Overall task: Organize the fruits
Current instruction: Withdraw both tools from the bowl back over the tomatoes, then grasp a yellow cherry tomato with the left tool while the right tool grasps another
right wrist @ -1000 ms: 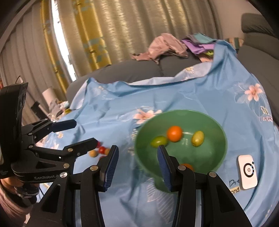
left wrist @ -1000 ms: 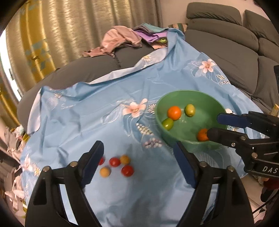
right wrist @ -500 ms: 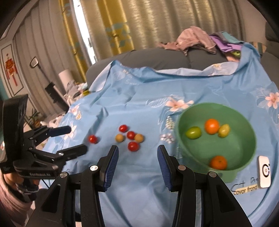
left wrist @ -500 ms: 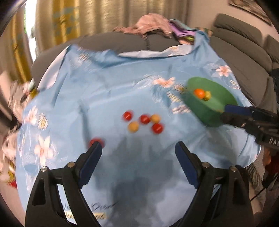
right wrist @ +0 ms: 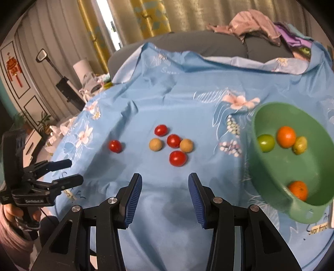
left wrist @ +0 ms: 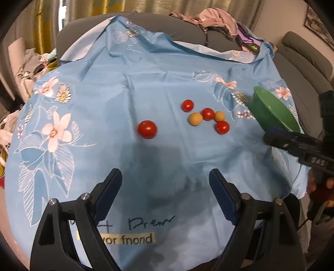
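Observation:
Several small fruits lie on the blue flowered cloth (left wrist: 146, 87): a lone red tomato (left wrist: 147, 129) (right wrist: 115, 146) to the left, and a cluster of red tomatoes (left wrist: 208, 113) (right wrist: 177, 158) and tan round fruits (left wrist: 195, 119) (right wrist: 155, 144). A green bowl (right wrist: 271, 181) (left wrist: 269, 110) at the right holds two oranges (right wrist: 286, 136), a green fruit (right wrist: 266, 142) and a yellow-green one (right wrist: 300, 144). My left gripper (left wrist: 165, 193) is open and empty, near the lone tomato. My right gripper (right wrist: 165, 198) is open and empty, just short of the cluster.
A grey sofa (left wrist: 302, 62) wraps the back and right, with a pile of clothes (left wrist: 217, 18) (right wrist: 256, 25) on it. Curtains hang behind. Clutter and a plant (right wrist: 43, 123) lie at the left. A white device (right wrist: 330, 216) sits by the bowl.
Both grippers have swung left, away from the bowl and toward the loose fruits. The left one came closer to the lone tomato. Both stayed open.

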`<state>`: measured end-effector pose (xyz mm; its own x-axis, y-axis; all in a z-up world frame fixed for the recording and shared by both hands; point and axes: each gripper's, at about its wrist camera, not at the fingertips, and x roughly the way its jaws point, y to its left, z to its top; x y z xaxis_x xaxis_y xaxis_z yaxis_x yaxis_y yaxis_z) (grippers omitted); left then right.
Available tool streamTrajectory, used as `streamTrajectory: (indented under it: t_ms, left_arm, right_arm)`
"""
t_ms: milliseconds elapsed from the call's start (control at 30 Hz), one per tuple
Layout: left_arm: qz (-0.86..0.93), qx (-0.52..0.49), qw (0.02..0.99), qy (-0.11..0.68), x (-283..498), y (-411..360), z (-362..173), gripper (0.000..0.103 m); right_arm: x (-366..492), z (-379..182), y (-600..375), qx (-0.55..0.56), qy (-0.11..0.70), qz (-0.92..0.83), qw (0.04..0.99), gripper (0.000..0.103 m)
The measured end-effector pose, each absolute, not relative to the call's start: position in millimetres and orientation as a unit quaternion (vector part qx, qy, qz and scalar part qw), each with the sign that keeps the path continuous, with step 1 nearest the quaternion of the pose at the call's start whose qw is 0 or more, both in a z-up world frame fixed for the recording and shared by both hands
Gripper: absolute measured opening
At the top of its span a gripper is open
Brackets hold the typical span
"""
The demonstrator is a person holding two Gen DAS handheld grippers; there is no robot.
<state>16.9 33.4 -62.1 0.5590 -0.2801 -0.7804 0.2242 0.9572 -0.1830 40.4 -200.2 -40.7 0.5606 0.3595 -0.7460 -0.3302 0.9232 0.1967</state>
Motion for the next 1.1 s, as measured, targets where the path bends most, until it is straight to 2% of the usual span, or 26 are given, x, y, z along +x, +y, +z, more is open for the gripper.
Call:
streamTrajectory:
  t_ms: [333, 1100]
  left_arm:
    - [-0.173, -0.015, 0.872, 0.458, 41.6, 13.4, -72.5, 0.085]
    - [-0.182, 0.005, 0.863, 0.472, 82.9, -6.7, -83.7, 0.085]
  right_arm:
    - [64.9, -61.7, -197.4, 0.019, 0.454, 0.19, 0.87, 0.046]
    - [117.5, -73.0, -197.7, 0.019, 0.459, 0.171, 0.871, 0.046]
